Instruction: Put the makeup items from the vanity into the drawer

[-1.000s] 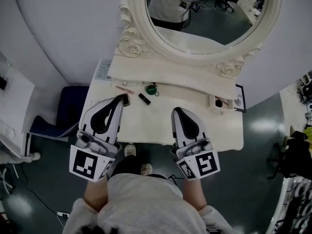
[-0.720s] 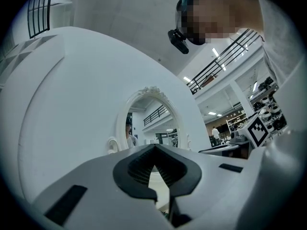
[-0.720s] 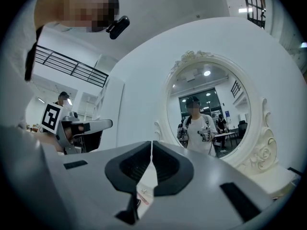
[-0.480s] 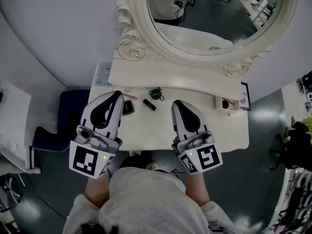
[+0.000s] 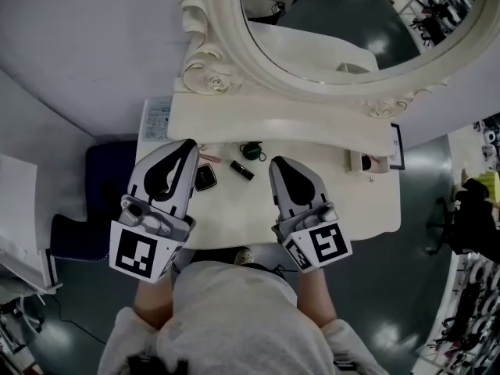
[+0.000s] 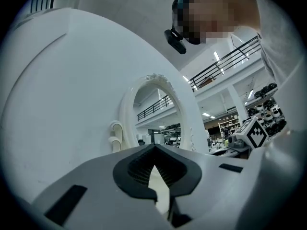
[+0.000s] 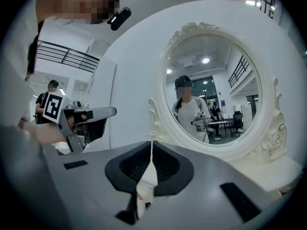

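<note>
On the cream vanity top lie a black compact, a black lipstick tube, a green round item and a thin pink pencil. My left gripper is shut and empty, its tip just left of the compact and near the pencil. The right gripper, also shut and empty, hovers just right of the lipstick. A small open drawer with something pink inside sits at the far right of the top. In the gripper views both the left gripper and the right gripper show closed jaws.
A big oval mirror in an ornate frame rises behind a raised shelf. A leaflet lies at the back left and a dark picture frame at the back right. A dark blue stool stands left of the vanity.
Both grippers have moved forward over the vanity top toward the mirror, side by side. The compact now lies beside the left gripper's tip. Both stay shut.
</note>
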Motion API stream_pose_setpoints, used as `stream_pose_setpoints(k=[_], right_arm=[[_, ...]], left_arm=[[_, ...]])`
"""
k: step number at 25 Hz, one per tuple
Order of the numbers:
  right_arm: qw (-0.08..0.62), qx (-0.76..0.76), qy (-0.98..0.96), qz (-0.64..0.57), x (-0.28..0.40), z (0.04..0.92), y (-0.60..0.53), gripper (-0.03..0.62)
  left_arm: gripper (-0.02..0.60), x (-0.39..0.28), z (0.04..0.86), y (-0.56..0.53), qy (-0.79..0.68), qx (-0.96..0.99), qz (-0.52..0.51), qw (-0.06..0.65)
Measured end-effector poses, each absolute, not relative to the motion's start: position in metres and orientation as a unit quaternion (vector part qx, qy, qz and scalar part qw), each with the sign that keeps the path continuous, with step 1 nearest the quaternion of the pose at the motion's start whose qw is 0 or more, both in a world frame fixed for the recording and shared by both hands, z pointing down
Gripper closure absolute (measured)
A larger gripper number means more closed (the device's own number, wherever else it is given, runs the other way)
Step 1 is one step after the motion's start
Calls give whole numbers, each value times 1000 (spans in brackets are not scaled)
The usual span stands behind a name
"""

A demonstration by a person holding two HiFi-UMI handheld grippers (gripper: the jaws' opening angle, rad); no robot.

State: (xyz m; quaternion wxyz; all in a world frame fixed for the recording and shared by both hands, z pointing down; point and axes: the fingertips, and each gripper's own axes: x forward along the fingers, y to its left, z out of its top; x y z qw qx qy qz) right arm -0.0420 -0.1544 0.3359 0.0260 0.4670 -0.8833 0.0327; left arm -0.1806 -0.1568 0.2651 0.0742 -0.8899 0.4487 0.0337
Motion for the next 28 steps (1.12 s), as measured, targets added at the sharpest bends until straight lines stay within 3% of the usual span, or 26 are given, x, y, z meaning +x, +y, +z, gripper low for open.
stream_pose_setpoints(k=[28], right_arm=[[239,394,-872,166,-71,514,-157,568]], left_arm=[[566,-197,347,-196,422,-907,11,8]])
